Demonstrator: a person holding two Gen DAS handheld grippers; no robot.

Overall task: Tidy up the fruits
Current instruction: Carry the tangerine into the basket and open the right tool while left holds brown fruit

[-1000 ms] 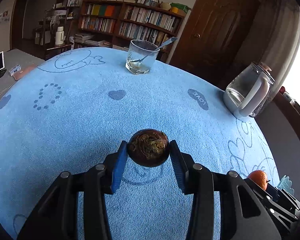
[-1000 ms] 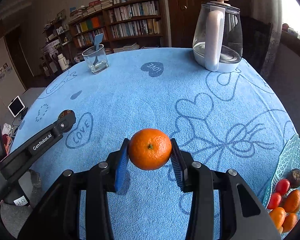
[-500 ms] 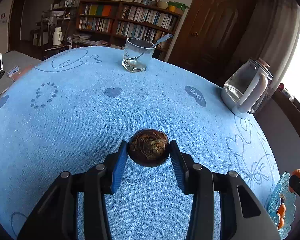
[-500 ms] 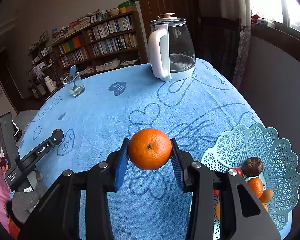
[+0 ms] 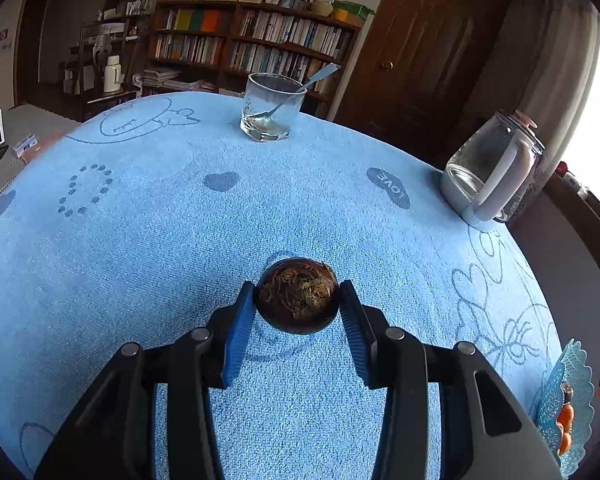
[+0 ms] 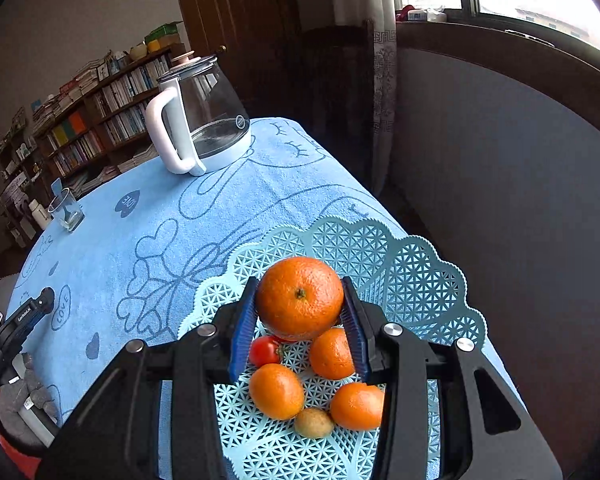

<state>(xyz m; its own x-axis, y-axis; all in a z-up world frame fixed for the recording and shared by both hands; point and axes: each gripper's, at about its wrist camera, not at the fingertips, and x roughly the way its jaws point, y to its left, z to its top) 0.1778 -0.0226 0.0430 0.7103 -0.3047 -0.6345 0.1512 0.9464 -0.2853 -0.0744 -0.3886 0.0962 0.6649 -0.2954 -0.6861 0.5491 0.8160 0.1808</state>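
My right gripper (image 6: 300,304) is shut on an orange (image 6: 299,297) and holds it above the light blue lattice fruit basket (image 6: 404,276). In the basket lie three oranges (image 6: 276,390), a red tomato (image 6: 265,351) and a small brownish fruit (image 6: 313,422). My left gripper (image 5: 298,300) is shut on a dark round fruit with a fibrous top (image 5: 298,295), held just over the blue tablecloth (image 5: 140,240). The basket's edge (image 5: 568,400) shows at the far right of the left wrist view.
A glass kettle with a white handle (image 6: 196,120) stands at the table's far side, also in the left wrist view (image 5: 492,172). A drinking glass with a spoon (image 5: 270,106) stands near the far edge. The table edge drops off right of the basket.
My right gripper has carried the orange rightward to a spot over the basket. My left gripper holds the dark fruit and has shifted slightly.
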